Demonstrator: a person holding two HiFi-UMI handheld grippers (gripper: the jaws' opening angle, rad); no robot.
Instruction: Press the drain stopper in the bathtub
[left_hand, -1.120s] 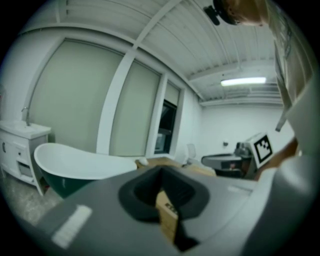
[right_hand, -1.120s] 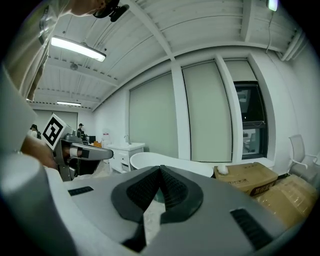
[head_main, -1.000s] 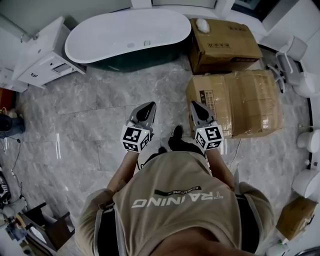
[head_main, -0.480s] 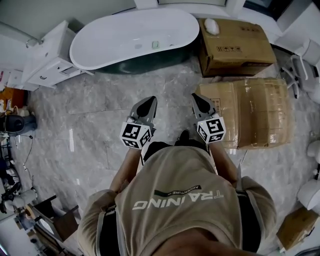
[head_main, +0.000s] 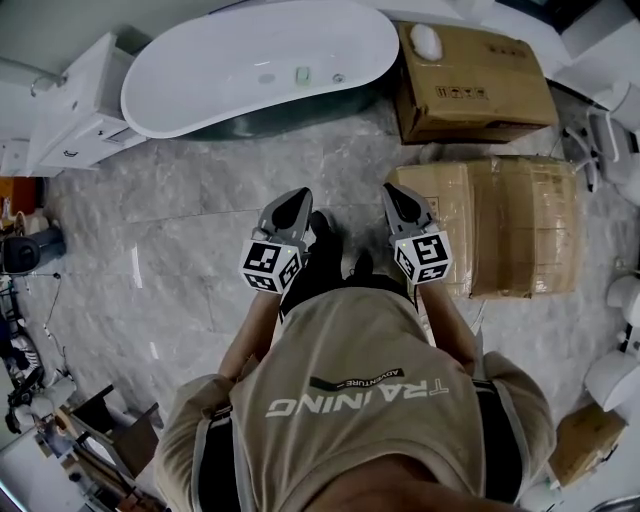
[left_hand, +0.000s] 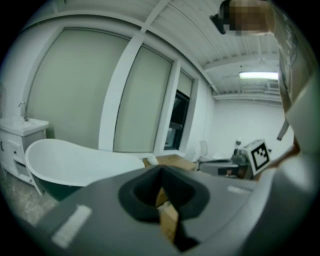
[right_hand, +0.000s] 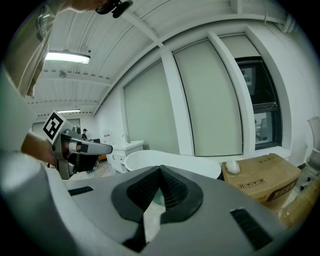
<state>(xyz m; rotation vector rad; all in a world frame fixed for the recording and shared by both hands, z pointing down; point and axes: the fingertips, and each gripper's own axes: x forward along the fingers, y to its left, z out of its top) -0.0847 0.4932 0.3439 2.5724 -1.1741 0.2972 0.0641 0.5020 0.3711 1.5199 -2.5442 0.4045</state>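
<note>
Both empty and pinched shut, the left claw (head_main: 296, 200) and right claw (head_main: 392, 192) hang over open marble floor (head_main: 190, 190), well apart from the white bathtub (head_main: 230, 60), with cardboard boxes (head_main: 510, 225) close on the right.

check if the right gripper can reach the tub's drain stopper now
Probably not yet: the right gripper is well short of the bathtub, with open floor between them. Nothing blocks the way.

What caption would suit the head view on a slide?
Person with shut left claw and shut right claw stands on a marble floor facing a white bathtub beside cardboard boxes.
</note>
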